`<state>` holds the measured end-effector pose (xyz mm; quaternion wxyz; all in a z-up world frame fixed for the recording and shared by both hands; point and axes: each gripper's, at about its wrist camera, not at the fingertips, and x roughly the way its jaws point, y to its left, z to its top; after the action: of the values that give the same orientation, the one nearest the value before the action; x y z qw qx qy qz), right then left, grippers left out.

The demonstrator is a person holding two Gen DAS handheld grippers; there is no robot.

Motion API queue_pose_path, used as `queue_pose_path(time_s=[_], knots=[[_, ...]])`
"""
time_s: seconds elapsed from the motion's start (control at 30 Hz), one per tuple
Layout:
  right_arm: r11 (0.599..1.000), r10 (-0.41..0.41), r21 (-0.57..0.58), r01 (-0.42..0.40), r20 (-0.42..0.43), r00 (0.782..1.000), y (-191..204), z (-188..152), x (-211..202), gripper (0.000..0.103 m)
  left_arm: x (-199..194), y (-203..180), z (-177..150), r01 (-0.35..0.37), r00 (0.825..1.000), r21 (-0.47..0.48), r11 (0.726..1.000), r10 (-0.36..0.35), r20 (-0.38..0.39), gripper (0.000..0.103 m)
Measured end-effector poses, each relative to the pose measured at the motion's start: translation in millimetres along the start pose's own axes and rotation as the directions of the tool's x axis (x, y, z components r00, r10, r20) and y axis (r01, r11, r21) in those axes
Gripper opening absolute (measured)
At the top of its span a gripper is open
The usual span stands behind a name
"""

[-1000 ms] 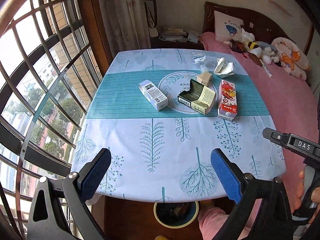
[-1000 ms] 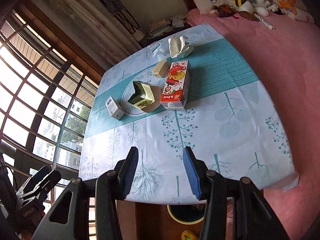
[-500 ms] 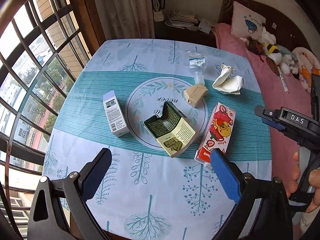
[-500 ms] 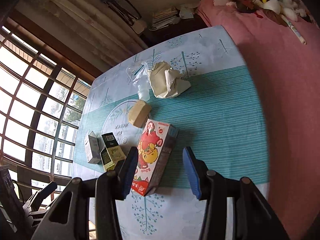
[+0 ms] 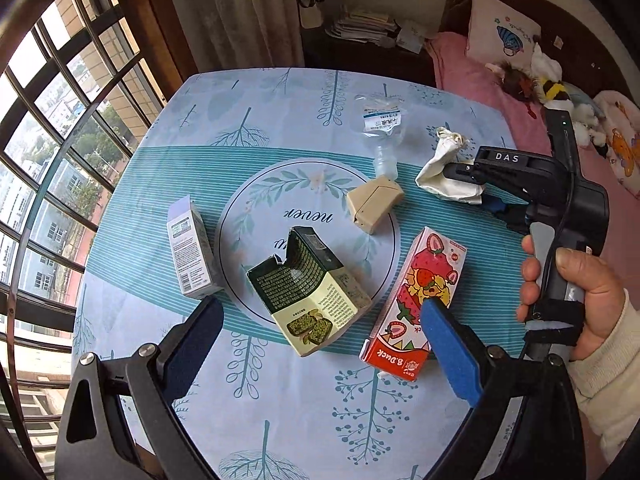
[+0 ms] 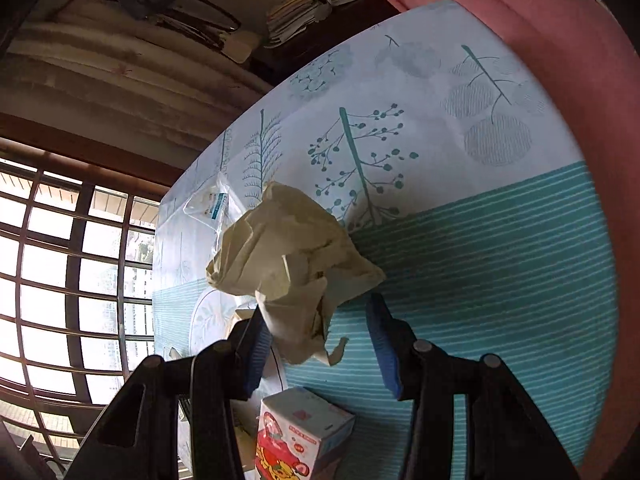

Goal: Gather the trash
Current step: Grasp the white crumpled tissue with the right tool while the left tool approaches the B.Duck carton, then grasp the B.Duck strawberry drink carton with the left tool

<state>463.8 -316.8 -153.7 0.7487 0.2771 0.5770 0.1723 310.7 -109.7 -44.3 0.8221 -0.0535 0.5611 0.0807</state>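
Trash lies on the table with a blue tree-print cloth (image 5: 280, 420). An open green-and-cream carton (image 5: 308, 296) lies between the jaws of my open left gripper (image 5: 320, 344), which hovers above it. A red strawberry milk carton (image 5: 416, 300) lies right of it. A white-purple box (image 5: 190, 248), a small tan box (image 5: 374, 202) and a clear plastic bottle (image 5: 382, 124) lie around them. My right gripper (image 6: 316, 336) is open with its jaws either side of a crumpled tissue (image 6: 292, 260), also in the left wrist view (image 5: 440, 168).
A pink bed (image 5: 500, 96) with a pillow and soft toys runs along the table's right side. A barred window (image 5: 52, 152) is on the left. A dark side table with papers (image 5: 368, 28) stands behind the table.
Both grippers have moved forward over the table and lower. The left has come to the green carton. The right has closed in on the tissue. Neither has gripped anything.
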Motion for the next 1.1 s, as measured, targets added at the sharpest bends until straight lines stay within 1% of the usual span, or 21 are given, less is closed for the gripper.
queue_pose_path(time_s=[0.03,0.07,0.1,0.13,0.2,0.27,0.33,0.5,0.6,0.7,0.83,0.87,1.0,1.1], knots=[[1.000,0.018,-0.003,-0.018,-0.003,1.000,-0.5,1.8,2.5,0.044,1.6,-4.4,0.0,0.012,1.000,0.010,1.000,-0.012,-0.007,0.098],[0.999,0.035,-0.010,-0.035,-0.006,0.999,-0.5,3.2,4.3,0.039,3.3,-9.2,-0.2,0.027,1.000,0.021,0.999,-0.027,-0.014,0.098],[0.999,0.046,-0.019,-0.047,-0.014,0.999,-0.6,3.6,5.8,0.023,5.4,-14.4,-0.4,0.044,0.999,0.032,0.999,-0.043,-0.022,0.098],[0.998,0.050,-0.030,-0.051,-0.024,0.998,-0.7,3.4,6.8,0.014,8.1,-19.7,-0.7,0.062,0.998,0.042,0.997,-0.060,-0.034,0.097],[0.997,0.068,-0.043,-0.070,-0.028,0.997,-3.7,0.8,3.4,0.012,16.6,-31.7,-2.3,0.111,0.992,0.068,0.992,-0.106,-0.075,0.093],[0.995,0.086,-0.049,-0.087,-0.029,0.996,-7.3,-1.8,-3.2,0.011,29.2,-43.7,-4.4,0.148,0.982,0.087,0.985,-0.136,-0.131,0.083],[0.994,0.097,-0.047,-0.099,-0.025,0.995,-14.3,-5.6,-12.9,0.011,43.4,-52.8,-6.4,0.172,0.971,0.092,0.981,-0.154,-0.182,0.077],[0.993,0.112,-0.039,-0.112,-0.008,0.994,-35.3,-19.7,-40.8,0.011,72.5,-63.6,-7.4,0.189,0.952,0.072,0.979,-0.165,-0.257,0.076],[0.992,0.114,-0.049,-0.115,-0.008,0.993,-44.7,-31.5,-54.0,0.011,86.3,-68.0,-6.8,0.176,0.947,0.064,0.982,-0.151,-0.282,0.075],[0.991,0.115,-0.067,-0.115,-0.012,0.993,-49.2,-43.7,-63.8,0.011,98.8,-73.1,-8.0,0.159,0.944,0.069,0.985,-0.131,-0.302,0.072],[0.989,0.113,-0.093,-0.115,-0.018,0.993,-51.1,-61.7,-74.0,0.011,114.9,-78.9,-13.1,0.134,0.937,0.082,0.988,-0.099,-0.334,0.058],[0.989,0.111,-0.098,-0.113,-0.020,0.994,-52.2,-65.8,-76.2,0.011,117.8,-79.9,-14.1,0.134,0.935,0.077,0.988,-0.101,-0.340,0.057],[0.989,0.103,-0.105,-0.105,-0.027,0.994,-53.5,-78.9,-81.3,0.011,115.2,-81.6,-16.5,0.129,0.941,0.058,0.990,-0.103,-0.321,0.055],[0.989,0.098,-0.108,-0.100,-0.028,0.995,-53.8,-87.4,-84.6,0.011,104.0,-75.2,-15.8,0.131,0.947,0.057,0.990,-0.108,-0.302,0.053]])
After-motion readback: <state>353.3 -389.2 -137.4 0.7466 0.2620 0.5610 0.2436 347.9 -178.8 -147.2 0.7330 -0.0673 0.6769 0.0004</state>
